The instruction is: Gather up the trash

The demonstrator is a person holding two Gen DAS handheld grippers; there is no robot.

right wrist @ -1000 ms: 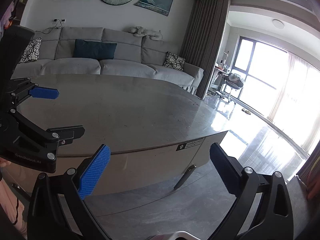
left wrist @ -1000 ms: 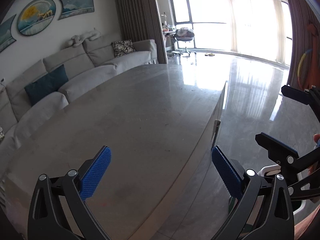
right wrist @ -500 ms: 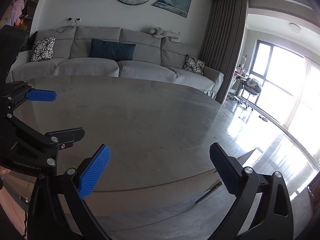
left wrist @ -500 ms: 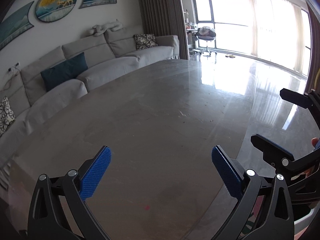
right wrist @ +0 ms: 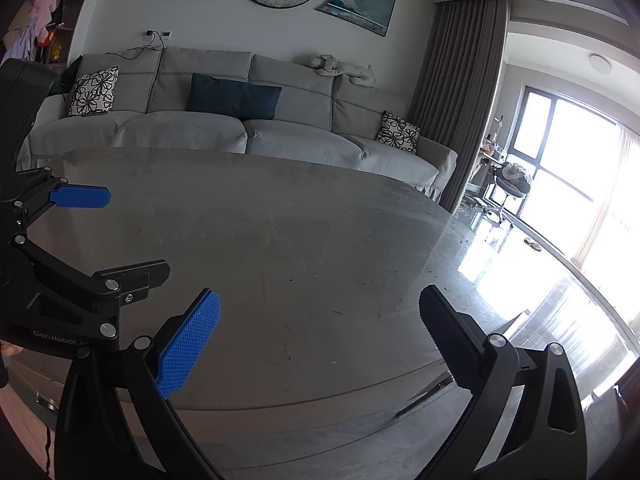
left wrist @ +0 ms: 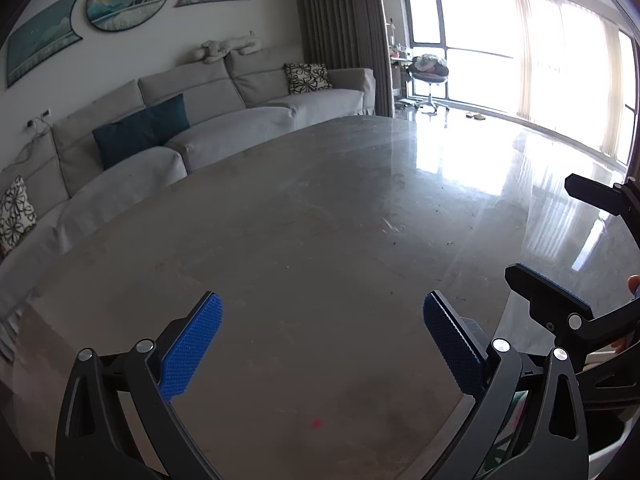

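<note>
Hovering over a grey table (left wrist: 320, 208), both tongs gape wide and hold nothing.

Ahead of the left gripper (left wrist: 320, 336), between its spread blue pads (left wrist: 190, 350), lies bare stone with a small red dot (left wrist: 316, 423) just below the gap; no larger piece of trash shows, only tiny dark crumbs (left wrist: 448, 243) scattered ahead and to the right of it. The right gripper (right wrist: 320, 332) appears at that view's right edge, equally wide. From the right wrist view, similar specks (right wrist: 338, 313) sit just ahead between its fingers, and the left gripper stands off to its left, above the tabletop. Beyond both tongs runs a grey sofa (right wrist: 240, 132) with a teal cushion (right wrist: 234, 100).
</note>
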